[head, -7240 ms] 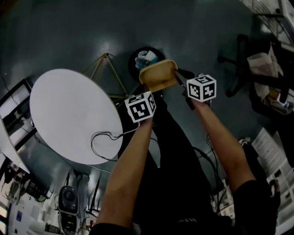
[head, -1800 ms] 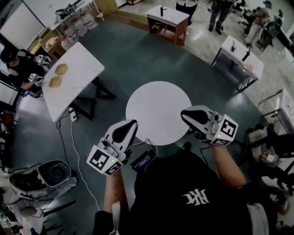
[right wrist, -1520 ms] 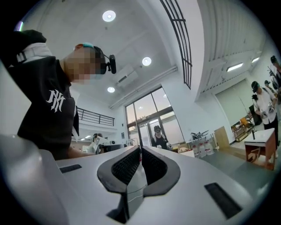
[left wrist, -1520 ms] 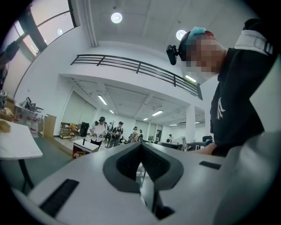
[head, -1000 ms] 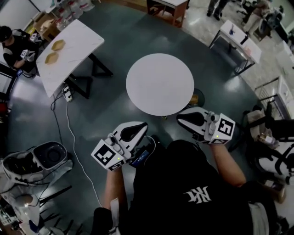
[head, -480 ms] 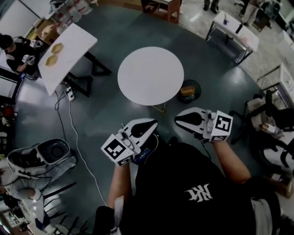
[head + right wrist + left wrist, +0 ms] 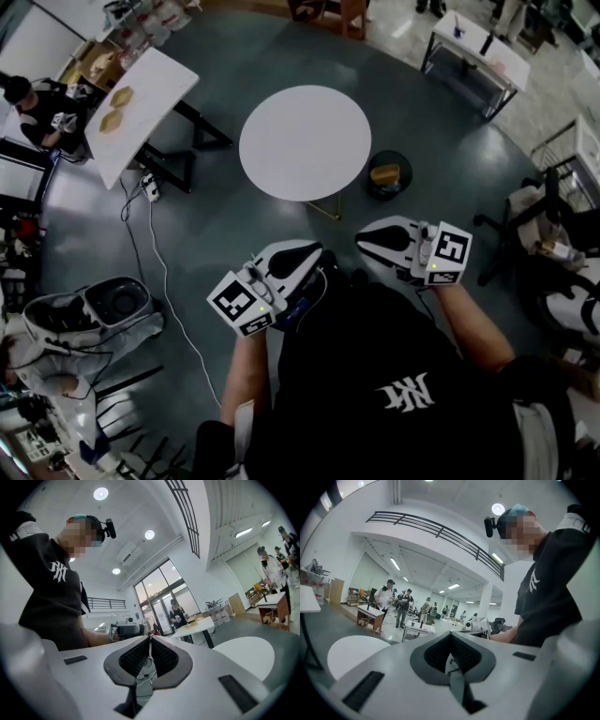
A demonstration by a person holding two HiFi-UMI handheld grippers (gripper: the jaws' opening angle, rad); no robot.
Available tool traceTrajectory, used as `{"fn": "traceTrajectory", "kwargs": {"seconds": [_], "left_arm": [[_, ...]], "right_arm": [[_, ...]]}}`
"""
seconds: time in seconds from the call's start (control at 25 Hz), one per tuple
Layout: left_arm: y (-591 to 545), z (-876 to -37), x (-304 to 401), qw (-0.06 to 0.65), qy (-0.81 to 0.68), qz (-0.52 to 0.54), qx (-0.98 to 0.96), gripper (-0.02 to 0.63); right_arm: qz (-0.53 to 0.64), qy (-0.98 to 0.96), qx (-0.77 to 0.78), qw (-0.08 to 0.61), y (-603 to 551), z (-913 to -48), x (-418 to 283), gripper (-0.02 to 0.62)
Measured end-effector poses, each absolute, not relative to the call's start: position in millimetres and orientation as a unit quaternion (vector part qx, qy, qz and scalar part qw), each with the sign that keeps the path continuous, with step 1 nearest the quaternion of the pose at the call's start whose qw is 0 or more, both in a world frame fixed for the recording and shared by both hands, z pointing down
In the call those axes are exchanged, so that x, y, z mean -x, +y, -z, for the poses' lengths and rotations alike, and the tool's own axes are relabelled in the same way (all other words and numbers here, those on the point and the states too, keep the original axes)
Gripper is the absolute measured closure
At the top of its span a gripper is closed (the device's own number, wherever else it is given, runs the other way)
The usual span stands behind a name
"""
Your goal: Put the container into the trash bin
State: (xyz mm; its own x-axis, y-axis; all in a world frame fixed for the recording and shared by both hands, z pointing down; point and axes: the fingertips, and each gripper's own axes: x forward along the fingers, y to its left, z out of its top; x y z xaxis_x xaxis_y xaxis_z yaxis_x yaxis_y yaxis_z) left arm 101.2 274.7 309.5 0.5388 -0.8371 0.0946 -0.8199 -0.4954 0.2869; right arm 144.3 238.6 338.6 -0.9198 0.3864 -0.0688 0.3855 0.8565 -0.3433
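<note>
The yellow container [image 7: 384,173] lies inside the dark round trash bin [image 7: 388,194], which stands on the floor just right of the round white table [image 7: 305,141]. Both grippers are held close to the person's body, well back from the bin. My left gripper [image 7: 311,251] is shut with nothing in it, its marker cube toward the lower left. My right gripper [image 7: 362,238] is also shut and empty. In the left gripper view the jaws [image 7: 450,638] meet along one line. The right gripper view shows the same of its jaws [image 7: 150,641].
A white rectangular table [image 7: 141,117] at the upper left carries two more yellow containers [image 7: 112,108], with a seated person [image 7: 37,108] beside it. A cable [image 7: 159,281] runs over the floor. A grey machine [image 7: 108,305] sits lower left. Office chairs [image 7: 534,234] stand at the right.
Earliest, both grippers held the yellow container over the bin; now it lies in the bin and both grippers are empty near the body. In the last second the bin came into view.
</note>
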Motion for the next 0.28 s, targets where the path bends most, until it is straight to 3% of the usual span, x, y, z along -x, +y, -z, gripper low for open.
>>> {"fn": "traceTrajectory", "kwargs": {"seconds": [0.28], "left_arm": [[277,-320,-112,0.148,-0.496,0.017,-0.855,0.604]], "right_arm": [[-0.212,-0.958,0.194,0.005,241,-351,-154,0.551]]}}
